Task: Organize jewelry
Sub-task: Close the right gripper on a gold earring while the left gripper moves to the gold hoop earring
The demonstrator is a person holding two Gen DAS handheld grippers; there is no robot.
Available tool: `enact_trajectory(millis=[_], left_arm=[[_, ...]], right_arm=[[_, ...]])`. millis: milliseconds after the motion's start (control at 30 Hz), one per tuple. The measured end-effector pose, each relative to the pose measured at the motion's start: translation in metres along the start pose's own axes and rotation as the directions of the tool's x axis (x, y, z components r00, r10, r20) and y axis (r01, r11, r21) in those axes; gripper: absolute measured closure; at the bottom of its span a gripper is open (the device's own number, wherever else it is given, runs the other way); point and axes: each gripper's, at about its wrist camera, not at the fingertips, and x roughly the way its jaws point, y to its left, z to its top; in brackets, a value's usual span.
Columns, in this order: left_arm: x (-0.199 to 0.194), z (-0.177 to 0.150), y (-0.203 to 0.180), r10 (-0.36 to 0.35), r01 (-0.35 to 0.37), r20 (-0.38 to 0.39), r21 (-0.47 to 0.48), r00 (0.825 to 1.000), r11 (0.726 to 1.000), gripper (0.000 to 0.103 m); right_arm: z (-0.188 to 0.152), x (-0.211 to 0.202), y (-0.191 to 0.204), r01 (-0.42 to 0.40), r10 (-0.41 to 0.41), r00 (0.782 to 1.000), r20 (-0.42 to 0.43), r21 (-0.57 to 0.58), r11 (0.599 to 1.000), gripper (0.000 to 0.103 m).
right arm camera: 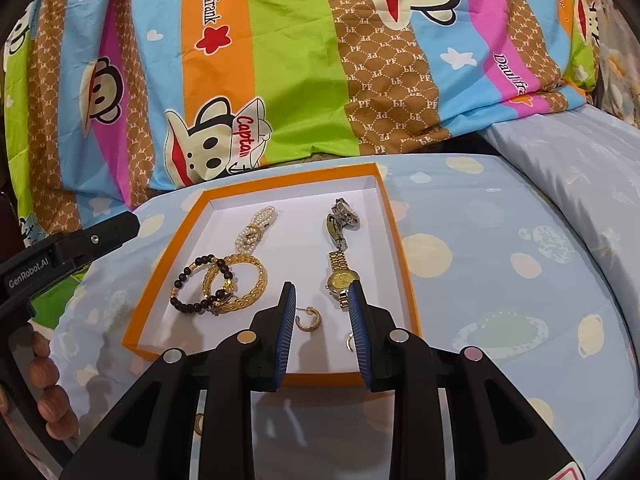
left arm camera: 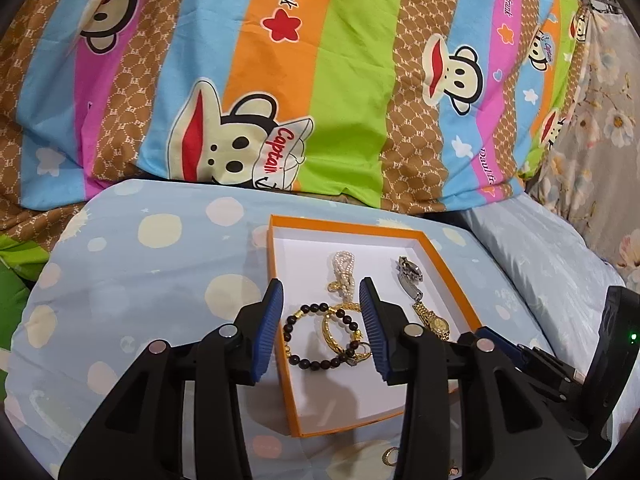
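We read the following lettering:

- Striped quilt (left arm camera: 352,92): "Paul frank" in dark script on the orange stripe beside a red star, again on a pink stripe at upper right, and cut short as "Paul fr" lower down; in the right wrist view it looks like "Daul frank".
- Monkey's white cap (left arm camera: 286,152) on that quilt: "Captain" in red.
- Brown stripes (right arm camera: 384,92) of the quilt: a repeated "PF" monogram, some upside down.
- Left gripper body (right arm camera: 44,264), seen from the right wrist: "GenRobot.AI" in pale letters.

We cannot read the gold watch dial (right arm camera: 343,280).
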Motion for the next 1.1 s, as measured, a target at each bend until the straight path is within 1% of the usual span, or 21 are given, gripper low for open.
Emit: enact_trajectory(millis=[167, 267, 467, 633, 833, 967, 1100], left_arm=[[-0.019, -0.002, 0.003, 0.011, -0.011, 0.017, -0.01, 1.0, 1.0, 0.065], [-0.031, -0.012, 0.004, 0.02, -0.02, 0.015, -0.004, 1.0, 1.0, 0.061], [-0.043, -0.043, 0.003, 0.032, -0.031, -0.035, 0.024, 0.999, 0.999, 0.06], [-0.047, -0.072, 0.001, 0.043, -0.039, -0.091, 0.048, 0.995, 0.998, 0.06], [-0.049, -0.095, -0.001, 0.048, -0.038, -0.144, 0.073, 0.988, 0.997, 0.06], [-0.049, -0.103, -0.002, 0.048, -0.036, -0.161, 0.076, 0.986, 0.996, 0.06], [-0.045, -0.107, -0.004, 0.051, -0.036, -0.178, 0.087, 0.983, 0.996, 0.06]], right_arm=[[-0.007, -0.019, -0.004, 0.006, -0.006, 1.0, 0.015, 0.012, 1.0, 0.076], [-0.02, -0.032, -0.007, 0.012, -0.012, 1.0, 0.012, 0.018, 1.0, 0.076], [-0.049, -0.05, -0.009, -0.003, 0.004, 1.0, -0.023, 0.046, 0.999, 0.076], [-0.07, -0.059, 0.001, -0.023, 0.025, 0.998, -0.051, 0.038, 0.999, 0.076], [-0.087, -0.057, 0.024, -0.053, 0.052, 0.994, -0.1, -0.01, 0.999, 0.076], [-0.09, -0.053, 0.032, -0.05, 0.046, 0.991, -0.124, -0.028, 0.998, 0.076], [-0.09, -0.046, 0.032, -0.036, 0.032, 0.987, -0.155, -0.023, 0.999, 0.076]])
